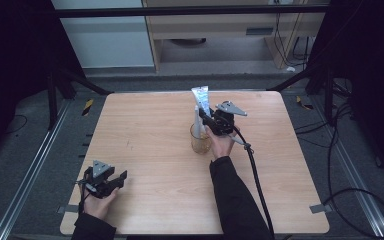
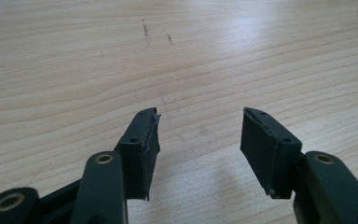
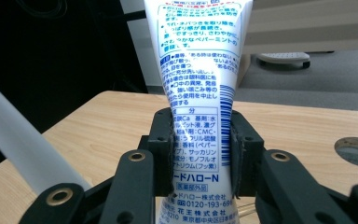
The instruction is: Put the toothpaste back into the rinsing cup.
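A white toothpaste tube (image 3: 198, 84) with blue print stands upright between the jaws of my right gripper (image 3: 200, 151), whose pads squeeze it on both sides. In the high view the right gripper (image 1: 215, 120) holds the tube (image 1: 201, 101) over a clear cup (image 1: 200, 140) on the wooden table (image 1: 155, 150). A white stick-like thing (image 1: 197, 120) leans in the cup and crosses the left of the right gripper view (image 3: 14, 140). My left gripper (image 1: 107, 181) rests near the table's front left, and its jaws (image 2: 200, 149) stand open over bare wood.
Black frame legs stand at the table's far corners. A cable (image 1: 257, 185) trails from the right gripper across the table's right half. A round hole (image 3: 356, 150) shows in the tabletop. Grey floor and cables lie around the table.
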